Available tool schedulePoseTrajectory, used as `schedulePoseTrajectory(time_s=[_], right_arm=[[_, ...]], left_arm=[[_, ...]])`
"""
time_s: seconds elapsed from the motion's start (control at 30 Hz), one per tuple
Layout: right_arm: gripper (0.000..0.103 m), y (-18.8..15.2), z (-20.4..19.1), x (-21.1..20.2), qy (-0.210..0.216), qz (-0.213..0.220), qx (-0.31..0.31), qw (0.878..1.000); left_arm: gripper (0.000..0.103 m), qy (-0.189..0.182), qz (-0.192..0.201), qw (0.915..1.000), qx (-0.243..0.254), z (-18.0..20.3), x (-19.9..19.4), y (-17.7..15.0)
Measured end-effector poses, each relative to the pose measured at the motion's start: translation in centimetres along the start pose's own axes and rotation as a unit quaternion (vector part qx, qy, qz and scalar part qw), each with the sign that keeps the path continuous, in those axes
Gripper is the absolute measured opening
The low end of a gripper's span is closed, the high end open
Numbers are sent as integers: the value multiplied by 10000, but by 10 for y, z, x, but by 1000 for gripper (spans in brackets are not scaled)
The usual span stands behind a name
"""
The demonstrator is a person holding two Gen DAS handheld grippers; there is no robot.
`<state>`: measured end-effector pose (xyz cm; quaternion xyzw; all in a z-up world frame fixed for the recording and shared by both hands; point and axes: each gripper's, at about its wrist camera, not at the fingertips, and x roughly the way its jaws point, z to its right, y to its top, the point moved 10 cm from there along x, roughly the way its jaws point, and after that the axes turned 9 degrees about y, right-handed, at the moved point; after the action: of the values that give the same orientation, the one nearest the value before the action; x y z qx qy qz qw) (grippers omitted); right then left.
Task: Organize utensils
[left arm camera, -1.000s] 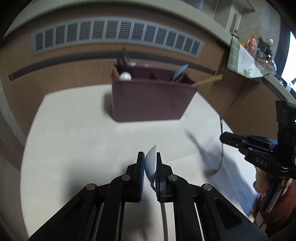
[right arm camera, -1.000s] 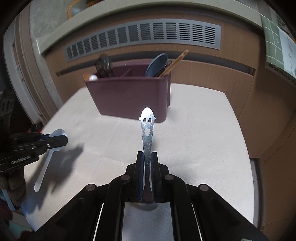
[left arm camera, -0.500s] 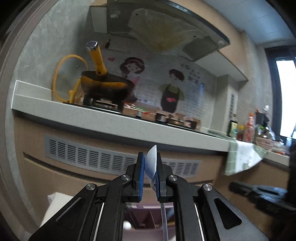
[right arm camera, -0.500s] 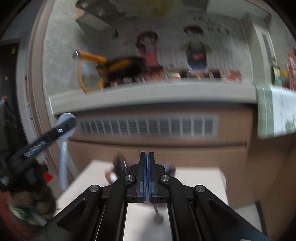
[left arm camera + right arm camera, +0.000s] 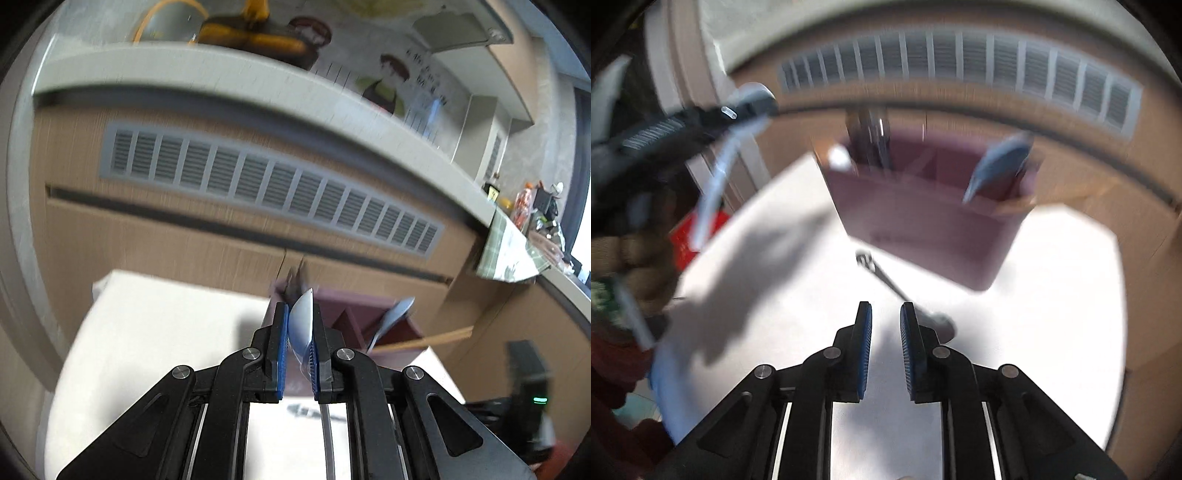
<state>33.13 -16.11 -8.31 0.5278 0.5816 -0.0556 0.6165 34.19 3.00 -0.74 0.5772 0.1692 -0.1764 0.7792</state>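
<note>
No text, label or number is legible in either blurred view

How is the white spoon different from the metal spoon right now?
The white spoon is up in the air, pinched in the left gripper; the metal spoon lies on the table in front of the open right gripper, which holds nothing. The white spoon looks pale and plastic; the metal spoon is dark and thin. Neither is in the maroon caddy yet.
</note>
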Motion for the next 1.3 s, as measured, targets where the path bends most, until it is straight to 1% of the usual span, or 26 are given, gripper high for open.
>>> schedulePoseTrajectory(time_s=[0.07, 0.13, 0.2, 0.23, 0.27, 0.3, 0.37, 0.4, 0.47, 0.53, 0.57, 0.6, 0.67, 0.7, 0.73, 0.8, 0.87, 0.93, 1.0, 1.03, 1.1, 1.13, 1.2, 1.23, 1.27, 1.3], right_arm=[[15, 0, 7, 23, -77, -65, 230, 9997], [15, 9, 18, 51, -67, -94, 633, 9979], [17, 18, 25, 70, 46, -137, 982, 9951], [18, 24, 25, 72, 86, 19, 1063, 9943], [19, 27, 23, 73, 149, 40, 1070, 9941], [21, 25, 13, 78, 331, -209, 1000, 9942], [22, 22, -2, 79, 512, -423, 775, 9948], [23, 15, -13, 79, 714, -622, 627, 9935], [23, -3, -29, 70, 821, -831, 246, 9928], [22, -27, -39, 55, 741, -995, -266, 9919], [19, -39, -39, 46, 569, -1088, -498, 9912], [19, -49, -35, 34, 248, -1110, -698, 9911], [21, -55, -26, 9, -344, -830, -847, 9924], [22, -55, -20, -4, -557, -605, -796, 9934], [24, -53, -17, -11, -642, -465, -674, 9946], [27, -54, -9, -12, -556, -334, -191, 9977], [27, -55, -1, -5, -362, -419, 185, 9983], [27, -56, -7, 7, -262, -488, 170, 9983], [26, -54, -7, 19, -501, -492, -127, 9975], [26, -48, -7, 22, -598, -387, -302, 9970], [29, -42, -6, 28, -661, -357, -442, 9962], [31, -30, -7, 32, -667, -331, -476, 9961], [32, -23, -3, 39, -571, -269, -410, 9972], [30, -22, 0, 39, -457, -255, -244, 9983], [25, -20, 3, 38, -450, -244, -129, 9986], [25, -18, 7, 44, -475, -222, -68, 9986]], left_arm=[[10, 20, -160, 9999, -35, -7, 2, -12], [10, 81, -234, 9997, -9, -15, 0, -20], [10, 159, -291, 9995, 10, -25, -4, -27], [10, 182, -314, 9993, -1, -28, -6, -28], [10, 207, -347, 9992, -27, -33, -7, -31], [10, 223, -385, 9990, -57, -37, -7, -33], [10, 248, -441, 9986, -123, -43, -7, -35], [10, 248, -485, 9983, -184, -46, -7, -38], [10, 215, -556, 9978, -279, -49, -7, -40], [10, 204, -610, 9974, -335, -52, -8, -44], [10, 214, -627, 9971, -363, -52, -9, -46], [10, 209, -639, 9970, -394, -52, -11, -49], [10, 173, -590, 9972, -421, -50, -13, -50], [10, 198, -541, 9974, -437, -50, -14, -51], [10, 247, -493, 9974, -468, -49, -14, -52], [10, 335, -373, 9975, -490, -49, -16, -52], [10, 465, -151, 9982, -349, -48, -23, -49], [10, 518, 88, 9982, -276, -50, -33, -45], [10, 463, 251, 9983, -256, -52, -41, -41], [10, 398, 298, 9984, -274, -53, -44, -40], [10, 230, 300, 9987, -334, -53, -45, -39], [10, 136, 271, 9988, -394, -52, -45, -40], [10, -22, 201, 9984, -523, -50, -44, -42], [10, -61, 165, 9983, -559, -49, -42, -43], [10, -60, 141, 9983, -558, -47, -41, -44], [10, -37, 122, 9985, -534, -46, -40, -44]])
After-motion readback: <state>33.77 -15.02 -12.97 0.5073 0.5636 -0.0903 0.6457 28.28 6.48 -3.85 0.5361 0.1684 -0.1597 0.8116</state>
